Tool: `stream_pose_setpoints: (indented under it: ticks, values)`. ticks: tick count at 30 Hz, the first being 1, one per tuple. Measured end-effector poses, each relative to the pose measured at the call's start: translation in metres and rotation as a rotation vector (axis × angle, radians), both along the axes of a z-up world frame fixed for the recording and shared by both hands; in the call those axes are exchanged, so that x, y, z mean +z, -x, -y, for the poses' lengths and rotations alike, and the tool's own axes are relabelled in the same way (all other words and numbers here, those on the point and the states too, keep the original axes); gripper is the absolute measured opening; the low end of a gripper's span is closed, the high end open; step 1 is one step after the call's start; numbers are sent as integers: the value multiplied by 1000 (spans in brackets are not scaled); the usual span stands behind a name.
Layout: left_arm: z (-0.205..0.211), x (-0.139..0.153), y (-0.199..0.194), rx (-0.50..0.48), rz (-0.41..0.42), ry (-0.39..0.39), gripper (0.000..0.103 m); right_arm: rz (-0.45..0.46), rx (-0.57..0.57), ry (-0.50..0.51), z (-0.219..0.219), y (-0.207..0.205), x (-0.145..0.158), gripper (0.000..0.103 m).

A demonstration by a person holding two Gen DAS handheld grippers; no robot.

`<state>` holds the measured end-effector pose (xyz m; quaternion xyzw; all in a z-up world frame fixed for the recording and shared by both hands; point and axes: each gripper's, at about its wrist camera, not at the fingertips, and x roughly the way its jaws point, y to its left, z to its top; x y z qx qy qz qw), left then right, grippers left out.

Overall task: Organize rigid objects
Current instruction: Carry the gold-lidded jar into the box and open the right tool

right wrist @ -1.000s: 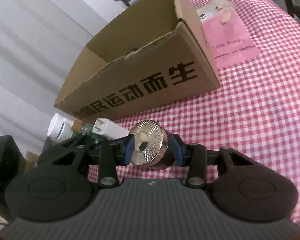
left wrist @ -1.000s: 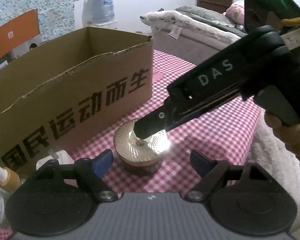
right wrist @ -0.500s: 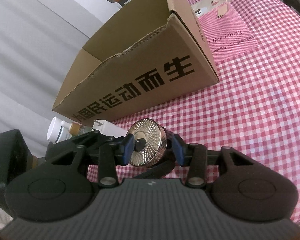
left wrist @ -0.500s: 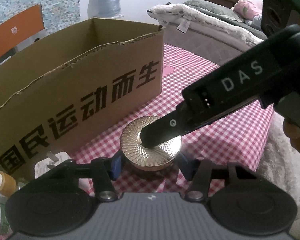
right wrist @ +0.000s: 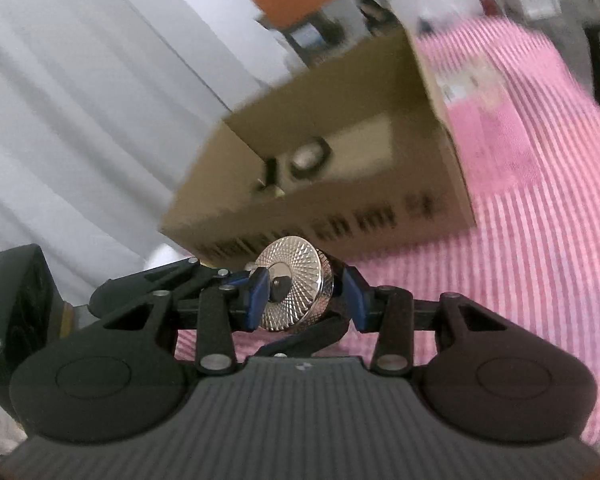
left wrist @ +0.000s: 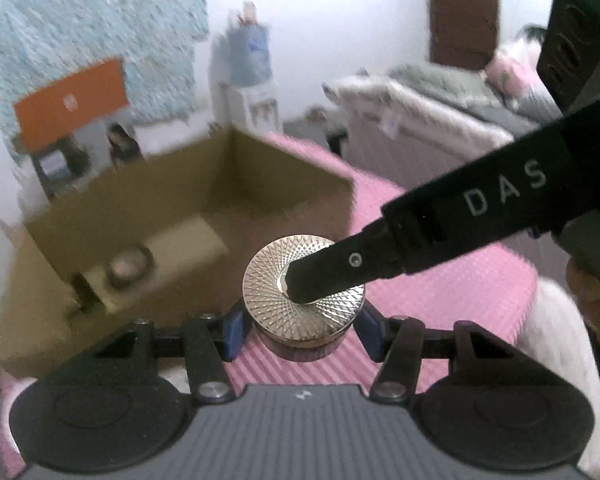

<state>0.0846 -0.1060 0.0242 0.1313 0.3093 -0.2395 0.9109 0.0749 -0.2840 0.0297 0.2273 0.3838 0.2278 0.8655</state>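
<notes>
Gripping the round jar (left wrist: 304, 304) from both sides, the left tool (left wrist: 300, 330) presses its blue pads on the dark body, having closed onto it within the last second. The right tool (right wrist: 302, 296) clamps the same jar across its patterned metal lid, one finger lying over the lid's top in the left wrist view. The jar hangs above the pink checked table (right wrist: 540, 240), just near of the open cardboard box (right wrist: 440, 128). Inside the box lies something round and dark-rimmed, perhaps another jar; blur hides the rest.
</notes>
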Motion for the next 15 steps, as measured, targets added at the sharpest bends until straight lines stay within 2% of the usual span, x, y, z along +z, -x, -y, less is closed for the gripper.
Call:
stream_pose_setpoints:
  ticks: [4,7,11,15]
  values:
    - [-10,36,-18,61,48,37,57,114,60,47,-10,-15,44,41]
    - [-12,52,-44,118,42,50,57,162,109,81,-15,-41,66,41]
    - [-19,58,-93,195,-43,95,57,130,170,97,-18,-99,80,42]
    - [-30,48,-145,276,-156,157,57,59,205,110,-23,-159,75,42]
